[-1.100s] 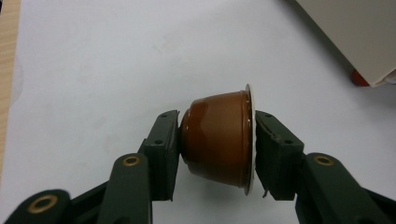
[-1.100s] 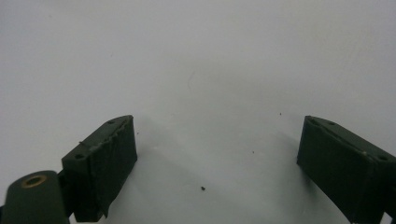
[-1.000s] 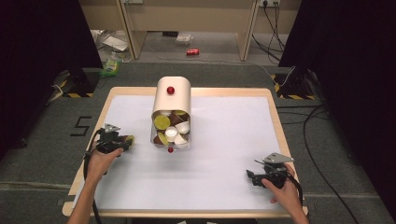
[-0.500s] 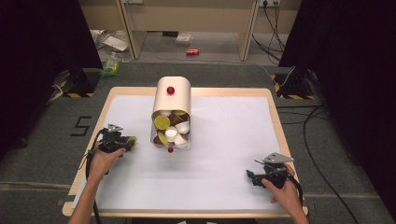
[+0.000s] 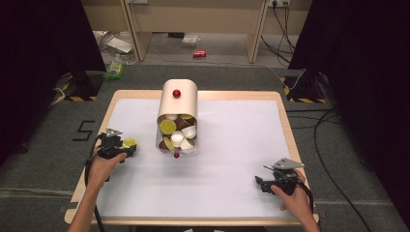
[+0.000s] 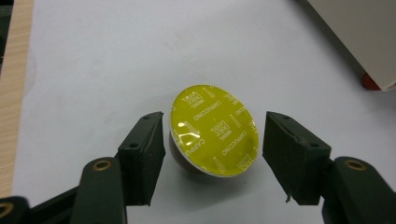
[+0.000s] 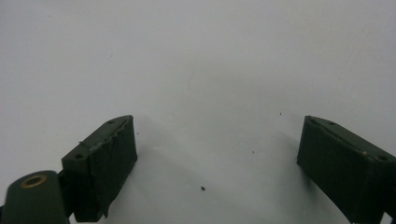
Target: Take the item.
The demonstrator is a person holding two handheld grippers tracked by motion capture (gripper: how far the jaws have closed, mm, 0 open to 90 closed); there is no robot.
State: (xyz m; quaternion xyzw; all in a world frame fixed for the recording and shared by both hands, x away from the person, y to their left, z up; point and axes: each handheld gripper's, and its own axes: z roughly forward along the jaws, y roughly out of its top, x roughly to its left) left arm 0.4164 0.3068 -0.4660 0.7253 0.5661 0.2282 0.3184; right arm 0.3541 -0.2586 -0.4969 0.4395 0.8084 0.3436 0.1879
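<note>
A yellow-lidded coffee capsule (image 6: 212, 130) lies tilted on the white mat, printed foil facing up. My left gripper (image 6: 212, 140) has its jaws on either side of it. They have just been opening: the right one stands clear of the capsule, the left one close beside its rim. In the high view the capsule (image 5: 129, 143) sits at the tip of the left gripper (image 5: 126, 147), near the mat's left edge. My right gripper (image 5: 258, 183) rests at the front right, and in its own view the right gripper (image 7: 215, 154) is open over bare mat.
A beige canister (image 5: 178, 104) with a red knob lies tipped over at the mat's middle back. Several capsules (image 5: 176, 135) spill from its mouth towards me. Its corner (image 6: 359, 37) shows at the top right of the left gripper view. The wooden table edge (image 5: 92, 145) runs just left of the left hand.
The left gripper's jaws have parted around the yellow capsule, which stays on the mat. Both hands are where they were.
</note>
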